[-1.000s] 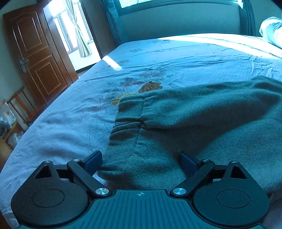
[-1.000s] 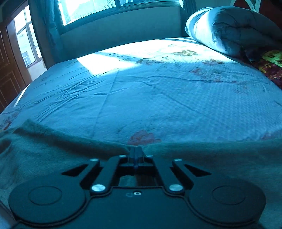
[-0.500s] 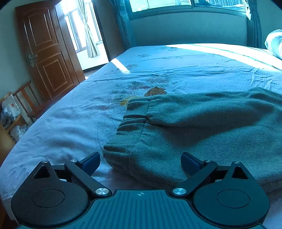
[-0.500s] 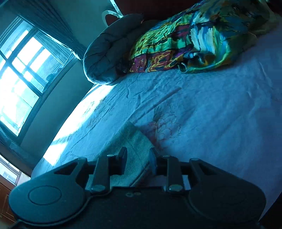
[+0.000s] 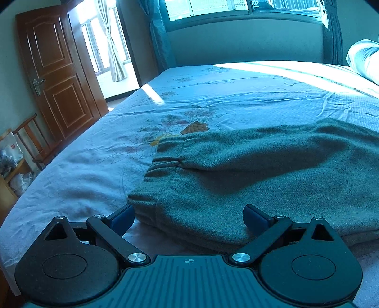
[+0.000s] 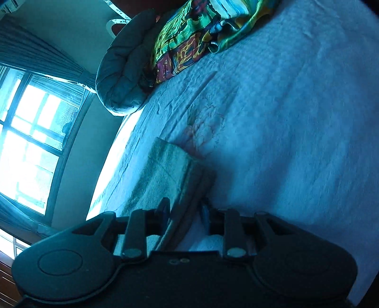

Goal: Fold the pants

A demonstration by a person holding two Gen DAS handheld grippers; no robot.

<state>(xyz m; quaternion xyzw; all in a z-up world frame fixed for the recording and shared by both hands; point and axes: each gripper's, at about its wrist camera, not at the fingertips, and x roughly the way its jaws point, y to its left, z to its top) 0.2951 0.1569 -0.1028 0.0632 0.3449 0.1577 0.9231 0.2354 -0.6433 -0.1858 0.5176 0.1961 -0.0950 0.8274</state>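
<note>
Sunlit bedroom, blue floral bedsheet [image 5: 213, 99]. Green pants [image 5: 248, 180] laid flat across sheet, already doubled, gathered waistband at left end, fabric thick and fleecy, layered edges stacked. Left gripper [image 5: 188, 216] spread wide, grasping nothing, poised just short of waistband corner. Right gripper [image 6: 184, 209] rolled sideways at far end, jaws parted around stacked pant edges, not pinched. Judged mid-fold: next move likely calls for clamping both ends and carrying one over the other. Beyond: wooden door [image 5: 59, 71], window [image 5: 236, 9], rolled duvet [image 6: 123, 68], bright patterned quilt [image 6: 194, 30].
</note>
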